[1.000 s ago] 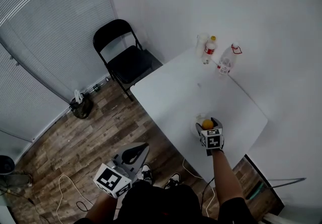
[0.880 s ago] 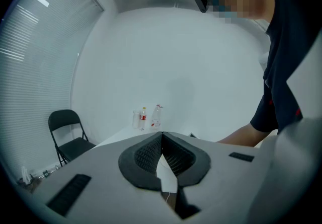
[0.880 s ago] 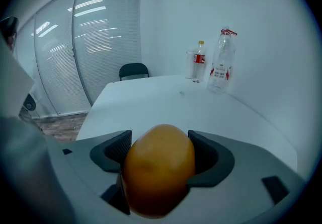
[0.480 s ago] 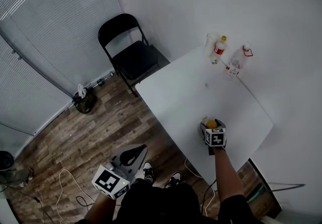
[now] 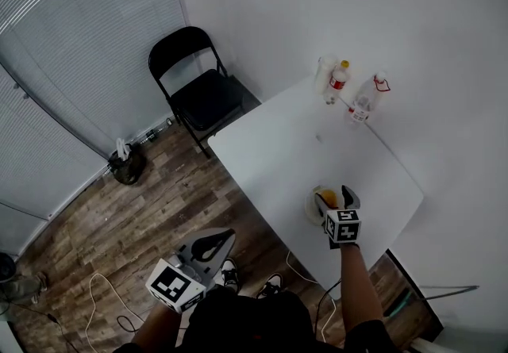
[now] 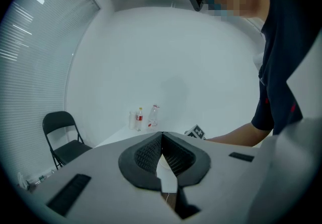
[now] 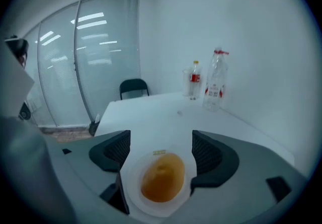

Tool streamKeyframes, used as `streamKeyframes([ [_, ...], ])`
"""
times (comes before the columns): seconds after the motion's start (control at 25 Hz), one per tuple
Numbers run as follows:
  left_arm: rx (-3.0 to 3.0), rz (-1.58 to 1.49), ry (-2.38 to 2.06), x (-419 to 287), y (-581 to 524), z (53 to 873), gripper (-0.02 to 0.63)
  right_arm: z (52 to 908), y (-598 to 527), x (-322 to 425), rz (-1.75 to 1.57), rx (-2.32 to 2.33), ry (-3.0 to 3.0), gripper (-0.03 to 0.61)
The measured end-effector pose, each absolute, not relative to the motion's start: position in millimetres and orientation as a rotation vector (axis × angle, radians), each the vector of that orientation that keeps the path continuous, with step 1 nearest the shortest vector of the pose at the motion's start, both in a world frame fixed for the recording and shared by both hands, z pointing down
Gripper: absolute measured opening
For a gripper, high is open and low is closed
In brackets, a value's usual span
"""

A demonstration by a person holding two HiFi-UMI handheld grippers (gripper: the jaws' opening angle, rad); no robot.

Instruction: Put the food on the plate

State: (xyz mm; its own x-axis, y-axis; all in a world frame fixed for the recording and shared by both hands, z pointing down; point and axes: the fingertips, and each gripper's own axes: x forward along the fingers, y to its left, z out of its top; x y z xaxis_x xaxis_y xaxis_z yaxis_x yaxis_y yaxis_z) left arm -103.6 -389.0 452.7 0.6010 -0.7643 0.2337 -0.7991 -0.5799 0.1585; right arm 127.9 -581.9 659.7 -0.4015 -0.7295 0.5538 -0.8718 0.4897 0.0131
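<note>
The right gripper (image 5: pixel 334 199), jaws wide apart, hangs over the plate (image 7: pixel 130 188) at the table's (image 5: pixel 278 153) near edge. Orange food (image 7: pixel 162 181), perhaps a bun, lies on it. The left gripper (image 6: pixel 161 142) is closed and empty.

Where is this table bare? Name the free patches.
Most of the table is bare: the wide middle between the bottles at the far corner and the plate near the front edge. Crowded only at the bottles and at the plate, where the right gripper hangs with jaws apart.
</note>
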Motion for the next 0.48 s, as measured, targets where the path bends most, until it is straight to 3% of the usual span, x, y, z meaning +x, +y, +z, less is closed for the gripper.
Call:
streamKeyframes([
  [0.2, 2.659, 0.178, -1.213, -87, -392, 444, 0.020, 531, -541, 131, 0.242, 1.473, -2.492, 0.341],
  [0.36, 2.688, 0.112, -1.144, -71, -394, 428, 0.020, 462, -497, 136, 0.226, 1.545, -2.633, 0.115],
  [0.48, 2.738, 0.082, -1.099, -61, -396, 421, 0.020, 429, -468, 142, 0.176, 1.596, -2.673, 0.050],
])
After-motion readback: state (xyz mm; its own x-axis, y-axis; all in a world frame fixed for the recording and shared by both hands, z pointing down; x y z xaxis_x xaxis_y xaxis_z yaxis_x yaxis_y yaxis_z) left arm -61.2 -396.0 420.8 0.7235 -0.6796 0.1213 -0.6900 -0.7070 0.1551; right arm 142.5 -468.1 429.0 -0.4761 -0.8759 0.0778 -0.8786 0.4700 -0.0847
